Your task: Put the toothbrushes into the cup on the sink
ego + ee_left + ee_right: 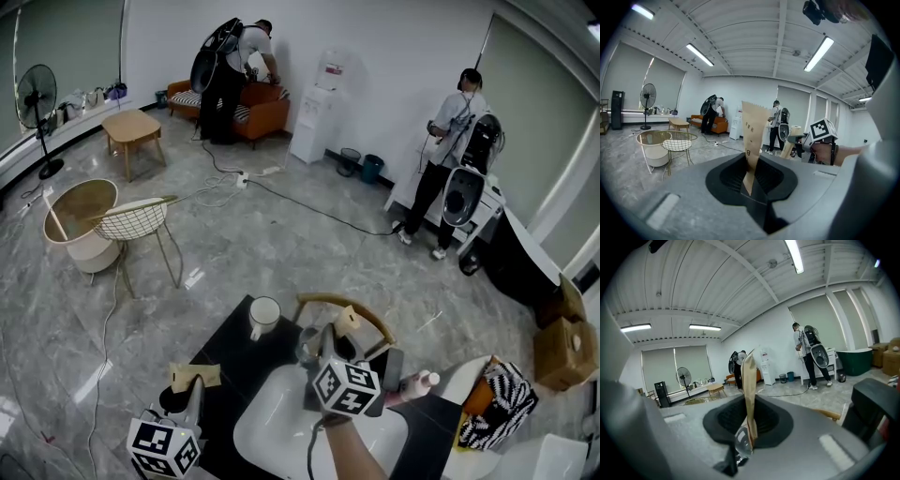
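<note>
**Ana:** What is nearest, just left of the sink (272, 427)?
**Ben:** The left gripper (190, 392). Its jaws pinch the left toothbrush pack (195, 375). The pack is brown paper and stands up.
**Ana:** And over the sink?
**Ben:** The right gripper (336, 345) is above the back of the sink. Its jaws squeeze the right toothbrush pack (349, 321), which stands up too.
**Ana:** Where is the cup?
**Ben:** The glass cup (742, 442) is at the sink's back edge, right under that pack. I cannot tell if the pack's tip is inside it.
**Ana:** What is behind the sink?
**Ben:** A white mug (264, 317) on the black counter (230, 361), then a wooden chair (330, 300). Far past the sink, a person (457, 122) stands by the wall.
</note>
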Motion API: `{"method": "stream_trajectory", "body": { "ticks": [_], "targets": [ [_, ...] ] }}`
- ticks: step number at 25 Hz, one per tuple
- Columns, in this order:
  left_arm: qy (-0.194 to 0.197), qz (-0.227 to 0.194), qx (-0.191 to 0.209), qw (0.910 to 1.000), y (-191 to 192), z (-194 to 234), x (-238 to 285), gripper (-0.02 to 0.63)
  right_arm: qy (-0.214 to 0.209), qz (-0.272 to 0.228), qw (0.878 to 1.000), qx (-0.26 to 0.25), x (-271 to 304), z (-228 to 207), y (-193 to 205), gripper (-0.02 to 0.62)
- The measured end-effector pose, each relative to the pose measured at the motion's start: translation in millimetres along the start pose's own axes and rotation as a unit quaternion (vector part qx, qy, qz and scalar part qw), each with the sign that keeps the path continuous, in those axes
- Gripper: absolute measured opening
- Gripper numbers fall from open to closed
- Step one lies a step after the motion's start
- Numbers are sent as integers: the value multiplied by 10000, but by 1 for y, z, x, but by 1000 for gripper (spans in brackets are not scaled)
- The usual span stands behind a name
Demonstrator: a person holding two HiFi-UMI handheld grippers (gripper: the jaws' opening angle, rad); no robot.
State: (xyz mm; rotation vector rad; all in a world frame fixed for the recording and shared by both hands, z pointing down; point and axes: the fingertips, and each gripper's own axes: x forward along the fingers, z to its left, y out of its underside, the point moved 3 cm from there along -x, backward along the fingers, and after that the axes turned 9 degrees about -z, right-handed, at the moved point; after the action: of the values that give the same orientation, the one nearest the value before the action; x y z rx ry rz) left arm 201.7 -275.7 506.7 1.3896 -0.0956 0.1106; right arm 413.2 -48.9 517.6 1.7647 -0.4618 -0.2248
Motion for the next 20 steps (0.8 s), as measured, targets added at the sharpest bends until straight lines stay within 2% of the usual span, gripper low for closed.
{"method": "stream_trajectory", "body": {
  "ticks": [5,8,10,20],
  "targets": [
    [-2,6,-4,10000,1,1,-2,43,29,207,9998,-49,-1,1,10,58],
    [25,-21,-9,10000,-1,1,-3,43,67,431,9990,-80,-3,2,18,158],
    [41,-33,-21,10000,-2,0,-4,43,117,577,9982,-118,-6,2,24,183],
    [94,-121,-10,9999,-10,2,-17,43,266,657,9974,-150,-24,9,24,192]
  ]
}}
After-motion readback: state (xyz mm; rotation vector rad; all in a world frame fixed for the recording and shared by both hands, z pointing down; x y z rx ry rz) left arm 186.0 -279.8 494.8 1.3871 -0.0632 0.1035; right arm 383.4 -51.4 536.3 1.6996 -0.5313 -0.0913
